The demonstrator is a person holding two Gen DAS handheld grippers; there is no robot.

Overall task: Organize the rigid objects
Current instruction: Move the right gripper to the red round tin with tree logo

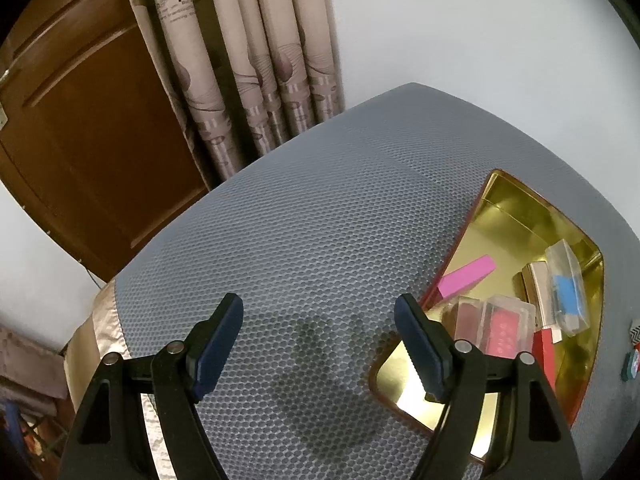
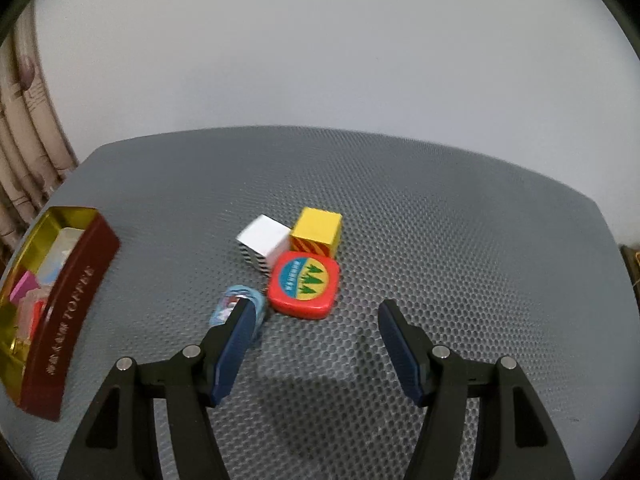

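Table, grey honeycomb mat, holds everything. The toffee tin, maroon outside and gold inside, sits at the mat's left side in the right wrist view, already holding a pink block, clear cases and other small boxes.

Risk, as I judge it: four loose pieces are packed tight. The red tape-measure case touches the white cube and the yellow cube, and the small blue item lies just beside it. Closing on one could shove or tip a neighbour. The right wrist picture is slightly smeared, so a fast approach could also misplace a pad. The tin is filling, and a careless drop might land on its rim or on the cases inside.

Right gripper: jaws spread wide, nothing between them. The red case lies just ahead, slightly left of centre; the blue item is partly hidden behind the left pad.

Left gripper: also spread, empty, over bare mat; the tin's near corner lies behind its right finger.
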